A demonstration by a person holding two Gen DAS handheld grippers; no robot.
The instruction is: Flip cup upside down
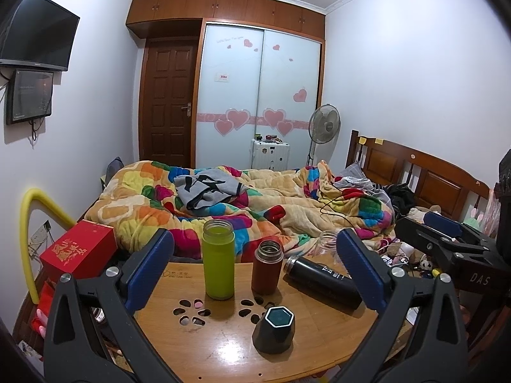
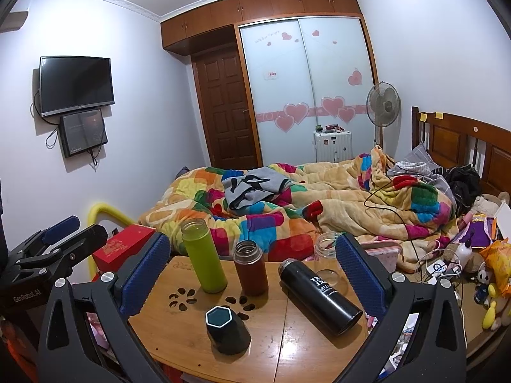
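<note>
A dark hexagonal cup (image 1: 274,330) stands on the wooden table (image 1: 223,351), its teal hexagonal face up; it also shows in the right wrist view (image 2: 227,330). A green bottle (image 1: 218,260) (image 2: 202,255) and a brown bottle (image 1: 267,266) (image 2: 250,268) stand upright without lids behind it. A black flask (image 1: 322,282) (image 2: 321,295) lies on its side to the right. A clear glass jar (image 2: 327,263) stands at the table's far edge. My left gripper (image 1: 254,255) and right gripper (image 2: 252,258) are both open and empty, held above the table.
A bed with a colourful blanket (image 1: 242,204) lies behind the table. A red box (image 1: 80,249) sits at the left. A yellow tube (image 1: 27,239) arcs at the far left. Toys and cables (image 2: 472,261) clutter the right side.
</note>
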